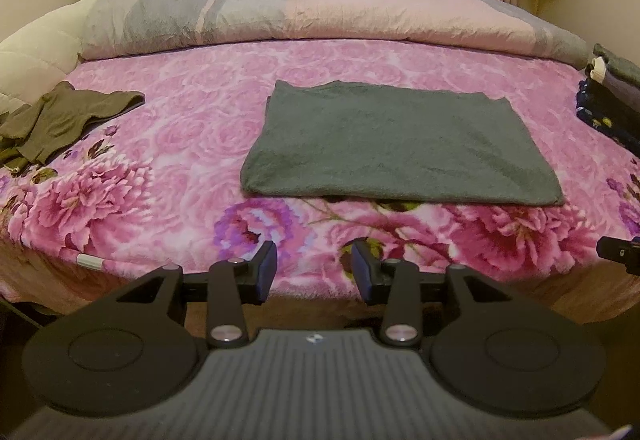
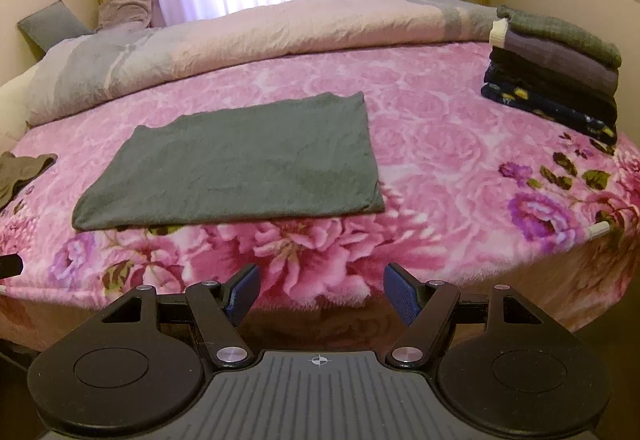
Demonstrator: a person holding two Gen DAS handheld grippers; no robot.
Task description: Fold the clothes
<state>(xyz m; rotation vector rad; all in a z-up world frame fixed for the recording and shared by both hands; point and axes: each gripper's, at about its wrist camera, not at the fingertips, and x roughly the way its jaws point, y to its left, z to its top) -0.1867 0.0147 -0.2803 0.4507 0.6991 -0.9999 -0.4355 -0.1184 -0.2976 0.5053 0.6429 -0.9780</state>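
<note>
Grey garment (image 1: 400, 144) lies folded flat on bed (image 1: 192, 128), just ahead of both tongs, untouched. Left tongs (image 1: 314, 268) & right tongs (image 2: 320, 292) gape, empty. Prob. light, soft, floppy; best pinched at near-edge corners w/ both.

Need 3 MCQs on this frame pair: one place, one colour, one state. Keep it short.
1. Where is the stack of folded clothes?
A. bed's right side
B. on the pillow
C. floor

2. Colour of the flat folded rectangular garment mid-bed?
A. white
B. grey-green
C. red

3. The left gripper and right gripper are:
A. shut on cloth
B. open, holding nothing
C. out of view

Answers:
1 A, it sits on the pink floral blanket at right.
2 B, plain grey-green fabric.
3 B, only blanket shows between both pairs of jaws.
</note>
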